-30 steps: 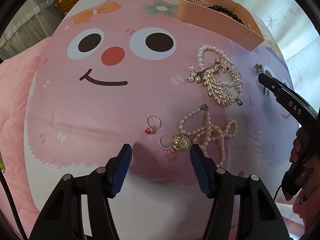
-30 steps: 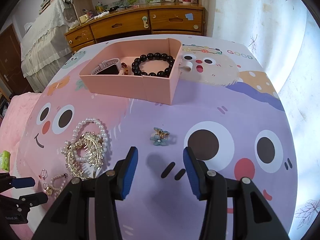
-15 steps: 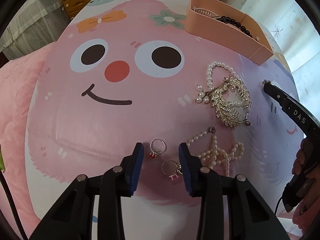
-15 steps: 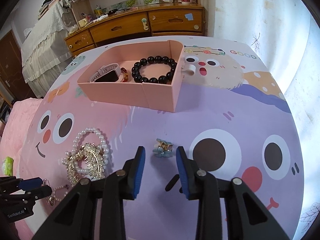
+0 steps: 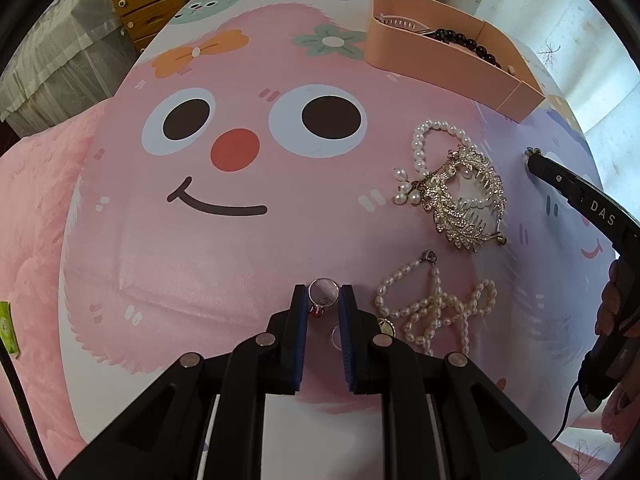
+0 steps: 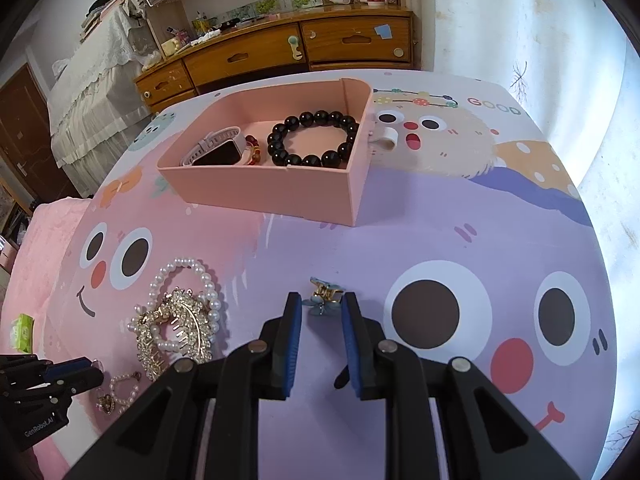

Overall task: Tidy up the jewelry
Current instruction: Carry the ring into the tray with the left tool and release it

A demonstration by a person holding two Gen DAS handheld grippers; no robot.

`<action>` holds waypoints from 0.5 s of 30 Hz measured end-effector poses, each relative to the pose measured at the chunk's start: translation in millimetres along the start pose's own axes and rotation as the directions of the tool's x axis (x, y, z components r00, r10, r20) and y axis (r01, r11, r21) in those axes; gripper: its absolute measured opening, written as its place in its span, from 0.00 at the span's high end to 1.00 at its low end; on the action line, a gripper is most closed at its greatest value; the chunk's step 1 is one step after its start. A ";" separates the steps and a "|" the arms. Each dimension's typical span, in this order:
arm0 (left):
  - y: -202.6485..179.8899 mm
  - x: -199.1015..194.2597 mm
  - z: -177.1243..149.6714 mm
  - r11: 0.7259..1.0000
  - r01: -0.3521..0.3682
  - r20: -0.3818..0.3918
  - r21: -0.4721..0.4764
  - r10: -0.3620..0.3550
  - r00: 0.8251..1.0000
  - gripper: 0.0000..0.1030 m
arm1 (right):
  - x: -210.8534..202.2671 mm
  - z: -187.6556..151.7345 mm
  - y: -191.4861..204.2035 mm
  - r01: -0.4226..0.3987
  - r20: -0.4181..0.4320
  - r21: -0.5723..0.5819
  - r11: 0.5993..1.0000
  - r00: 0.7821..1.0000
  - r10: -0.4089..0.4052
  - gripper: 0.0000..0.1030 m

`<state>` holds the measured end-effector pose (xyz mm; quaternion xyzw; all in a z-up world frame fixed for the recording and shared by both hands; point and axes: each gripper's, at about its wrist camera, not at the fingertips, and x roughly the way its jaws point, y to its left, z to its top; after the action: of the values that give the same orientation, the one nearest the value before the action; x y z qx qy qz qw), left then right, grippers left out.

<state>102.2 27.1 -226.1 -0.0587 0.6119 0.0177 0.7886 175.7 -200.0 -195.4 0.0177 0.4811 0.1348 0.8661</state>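
Observation:
My left gripper (image 5: 323, 298) is shut on a silver ring with a red stone (image 5: 322, 298), low on the cartoon mat. A second ring (image 5: 335, 336) lies between its fingers, further back. A pearl necklace with a gold pendant (image 5: 436, 312) lies to its right. My right gripper (image 6: 321, 305) has its jaws close on both sides of a small blue butterfly clip (image 6: 324, 298); I cannot tell if they touch it. A gold leaf hair comb (image 5: 466, 200) lies over a pearl bracelet (image 5: 420, 144). The pink box (image 6: 272, 188) holds a black bead bracelet (image 6: 316, 138) and a watch (image 6: 218, 150).
A wooden dresser (image 6: 296, 52) stands behind the table. A pink fluffy blanket (image 5: 32, 208) lies along the left edge. A green packet (image 6: 22, 332) sits at the far left. A bed with a lace cover (image 6: 92, 80) is at the back left.
Both grippers narrowed from wide open. The left one moved forward and closed on the red-stone ring. The right one moved forward until its jaws flank the butterfly clip.

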 end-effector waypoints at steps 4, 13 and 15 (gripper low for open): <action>-0.7 -5.8 6.3 1.000 0.005 0.021 0.013 -0.006 1.000 0.88 | -5.1 4.5 1.8 -0.011 0.018 0.002 1.000 1.000 0.011 0.81; -18.9 -21.1 53.2 0.998 0.027 0.088 0.057 -0.032 0.996 0.88 | -23.2 31.4 5.5 -0.047 0.101 0.013 0.999 0.994 0.045 0.81; -24.1 -24.9 66.6 0.996 0.040 0.115 0.076 -0.048 0.992 0.88 | -27.2 38.3 7.1 -0.050 0.122 0.013 0.999 0.991 0.048 0.81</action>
<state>162.5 11.9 -184.0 -0.0422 0.5636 -0.0188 0.8247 192.6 -196.1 -151.1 0.0446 0.4281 0.1508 0.8899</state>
